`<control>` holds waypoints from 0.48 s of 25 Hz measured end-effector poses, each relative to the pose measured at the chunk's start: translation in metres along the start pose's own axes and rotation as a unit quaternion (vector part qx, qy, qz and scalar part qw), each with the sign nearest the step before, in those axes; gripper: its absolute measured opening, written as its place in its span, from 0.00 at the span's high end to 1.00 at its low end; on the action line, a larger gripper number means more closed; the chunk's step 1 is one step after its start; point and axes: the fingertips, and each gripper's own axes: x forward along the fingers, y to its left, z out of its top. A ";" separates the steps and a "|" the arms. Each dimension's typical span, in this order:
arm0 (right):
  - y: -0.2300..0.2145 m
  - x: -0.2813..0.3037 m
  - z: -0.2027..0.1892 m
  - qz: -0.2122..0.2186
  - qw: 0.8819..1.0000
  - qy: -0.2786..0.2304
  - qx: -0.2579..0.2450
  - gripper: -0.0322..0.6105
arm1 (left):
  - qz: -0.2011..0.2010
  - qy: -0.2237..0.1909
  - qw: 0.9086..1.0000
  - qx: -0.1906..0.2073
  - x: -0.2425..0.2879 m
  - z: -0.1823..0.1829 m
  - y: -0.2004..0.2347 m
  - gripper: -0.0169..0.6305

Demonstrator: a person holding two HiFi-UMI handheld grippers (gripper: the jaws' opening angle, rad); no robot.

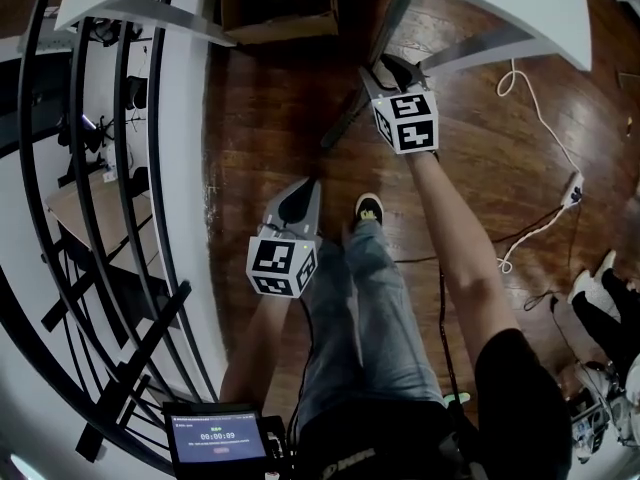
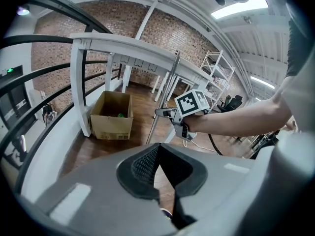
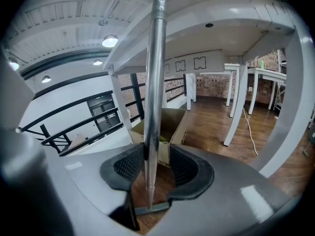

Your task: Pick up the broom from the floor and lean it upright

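plainly upright, the broom (image 3: 152, 82) shows a slim, shiny silver pole.

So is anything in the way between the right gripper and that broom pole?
Nothing visible. The broom pole stands upright between the right gripper's open jaws, close to one pad, with its top up at the white table's edge.

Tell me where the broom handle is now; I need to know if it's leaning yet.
In the right gripper view, the broom handle stands upright between the open jaws of the right gripper, against the white table edge, cardboard box behind it.
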 end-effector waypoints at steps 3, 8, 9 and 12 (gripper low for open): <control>0.001 0.000 0.006 -0.001 1.000 -0.001 -0.009 0.70 | 0.002 0.001 1.000 -0.001 -0.001 -0.001 0.001 0.95; 0.009 -0.007 0.007 0.007 1.000 -0.009 -0.010 0.67 | 0.004 0.003 1.000 0.000 -0.004 -0.004 0.004 0.95; 0.010 -0.009 0.007 0.007 1.000 -0.010 -0.010 0.67 | 0.004 0.004 1.000 0.000 -0.005 -0.004 0.004 0.95; 0.012 -0.018 0.005 0.007 1.000 -0.011 -0.011 0.66 | 0.003 0.004 1.000 0.002 -0.008 -0.004 0.005 0.95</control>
